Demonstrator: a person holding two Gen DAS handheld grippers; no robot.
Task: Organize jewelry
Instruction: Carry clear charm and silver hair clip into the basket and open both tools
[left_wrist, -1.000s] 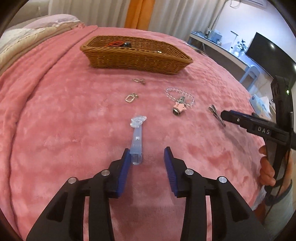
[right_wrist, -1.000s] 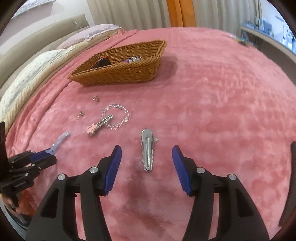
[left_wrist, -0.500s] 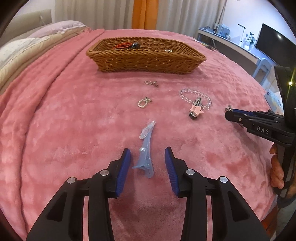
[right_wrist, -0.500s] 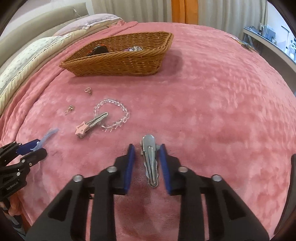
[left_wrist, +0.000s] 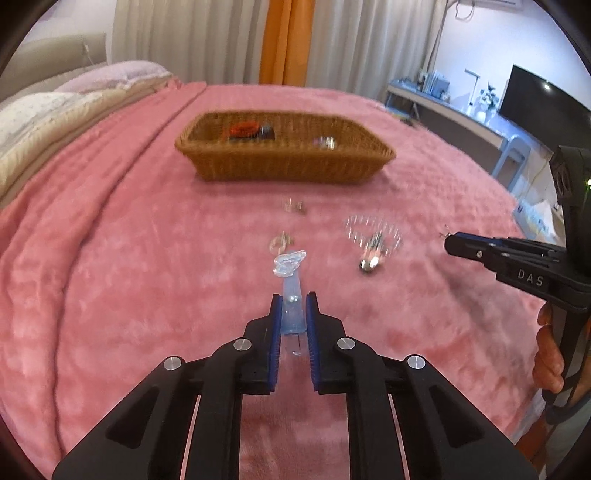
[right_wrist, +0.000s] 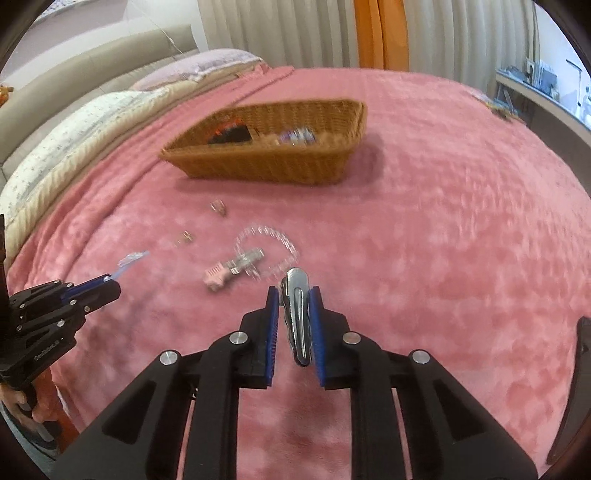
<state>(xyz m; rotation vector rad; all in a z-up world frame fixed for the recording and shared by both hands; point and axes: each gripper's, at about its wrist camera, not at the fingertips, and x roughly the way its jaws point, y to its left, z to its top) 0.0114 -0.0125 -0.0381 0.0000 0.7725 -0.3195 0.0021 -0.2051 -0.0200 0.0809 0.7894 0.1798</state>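
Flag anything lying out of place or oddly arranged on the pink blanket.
Loose pieces lie scattered in front of the brown wicker basket instead of in it: two small metal charms, and a pink star hair clip that overlaps a clear bead bracelet. Blur hides finer detail. Nothing looks damaged.

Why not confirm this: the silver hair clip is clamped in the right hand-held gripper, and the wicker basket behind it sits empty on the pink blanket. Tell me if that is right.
One thing is wrong: the wicker basket is not empty. The right wrist view shows a dark and orange item and a small shiny piece inside. The silver hair clip is indeed clamped in the right hand-held gripper, and the basket sits on the pink blanket.
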